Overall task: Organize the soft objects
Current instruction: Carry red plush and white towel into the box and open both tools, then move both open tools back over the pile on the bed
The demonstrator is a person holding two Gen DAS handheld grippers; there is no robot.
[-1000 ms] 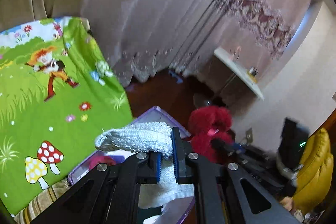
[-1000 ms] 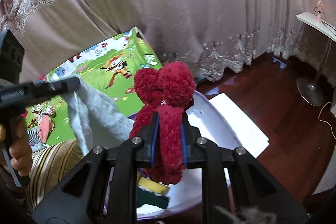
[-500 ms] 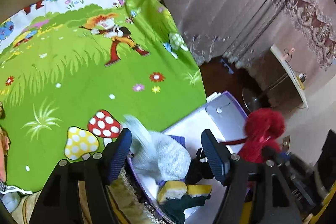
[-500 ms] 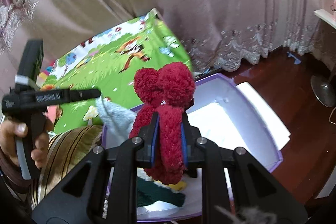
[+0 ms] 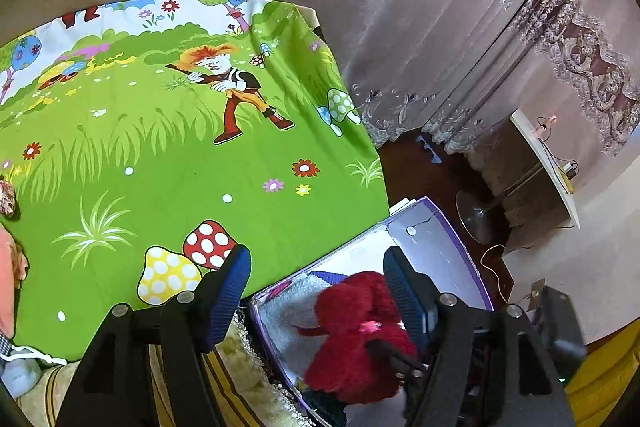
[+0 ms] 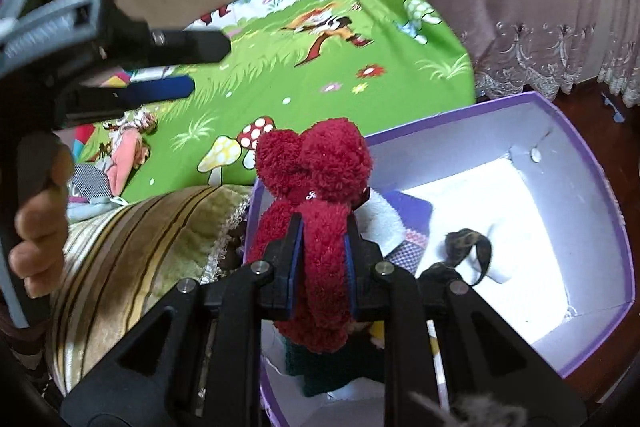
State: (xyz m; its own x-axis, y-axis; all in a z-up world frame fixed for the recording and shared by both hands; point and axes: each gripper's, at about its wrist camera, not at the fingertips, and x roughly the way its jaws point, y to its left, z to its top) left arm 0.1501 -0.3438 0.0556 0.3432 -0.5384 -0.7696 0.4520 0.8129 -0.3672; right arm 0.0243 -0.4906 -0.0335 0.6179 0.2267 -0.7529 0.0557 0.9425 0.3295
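Note:
My right gripper (image 6: 320,239) is shut on a fluffy dark red soft toy (image 6: 316,179), which hangs just above the near left corner of the purple box (image 6: 580,163). In the box lie a white towel (image 6: 380,223), a blue-purple cloth (image 6: 414,215), a dark item (image 6: 468,243) and green (image 6: 320,371) and yellow pieces under the toy. My left gripper (image 5: 316,279) stands open and empty over the box's edge (image 5: 460,239), with the red toy (image 5: 356,339) and the towel (image 5: 288,311) below it. The left gripper (image 6: 192,67) also shows in the right wrist view, held by a hand (image 6: 40,227).
A green cartoon sheet (image 5: 160,167) spreads left of the box. A striped cushion (image 6: 140,247) lies against the box's left side. A doll in pink (image 6: 128,151) lies on the sheet. Curtains (image 5: 400,7), dark wood floor (image 6: 600,95) and a white table (image 5: 548,163) lie beyond.
The left gripper opened and the white towel dropped from it into the box. The right gripper came down over the box with the red toy still in it.

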